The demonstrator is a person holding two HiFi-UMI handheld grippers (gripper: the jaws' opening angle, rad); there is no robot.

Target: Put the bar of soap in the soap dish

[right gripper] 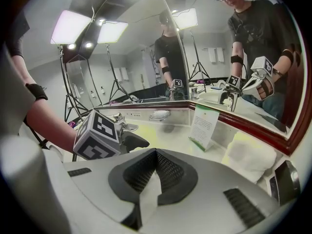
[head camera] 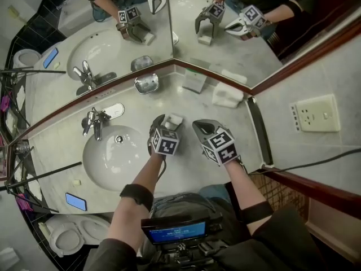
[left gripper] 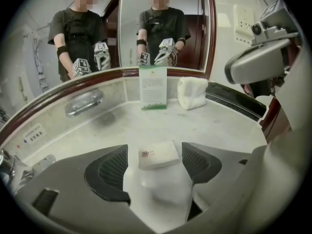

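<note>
The pale marble desk (head camera: 194, 109) is seen spread beneath both tools, and the white oval basin (head camera: 110, 157) is sunk into it off to the left of the left jaws. The left gripper (left gripper: 155, 147) is held nose-down over the desk, its jaws released and standing wide. The right gripper (right gripper: 155, 152) is held just beside it on the right, its jaws clenched together on nothing.

Well ahead of the left jaws, a folded white towel (left gripper: 192, 92) is laid off to the right at the foot of the mirror. An upright white card with a green strip (left gripper: 153, 87) is stood straight ahead. The shallow metal soap dish (left gripper: 84, 103) is found ahead and to the left, by the back wall.

And the small white wrapped bar of soap (left gripper: 157, 155) is lying flat on the desk right between the left jaws. A gap is left on either side, so it is pressed by neither pad.
</note>
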